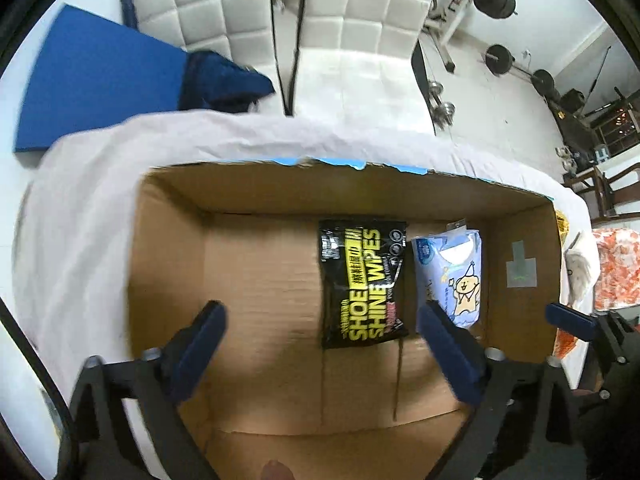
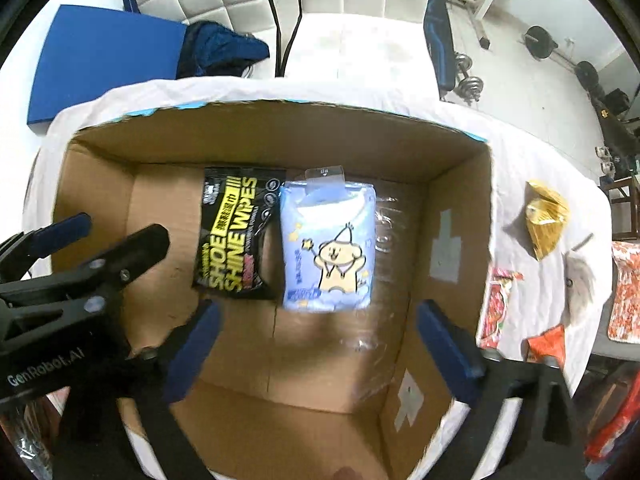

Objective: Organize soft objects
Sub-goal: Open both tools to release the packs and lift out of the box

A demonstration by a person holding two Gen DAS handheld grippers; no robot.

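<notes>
tongs on my left and tongs on my right both gape released over the cardboard box, gripping nothing; shoe wipes pack touches blue tissue pack.

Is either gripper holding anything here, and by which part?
Nothing is held. Left gripper and right gripper are open and empty above the box, where both packs lie.

White quilted chairs, pale floor, barbell weights.
</notes>
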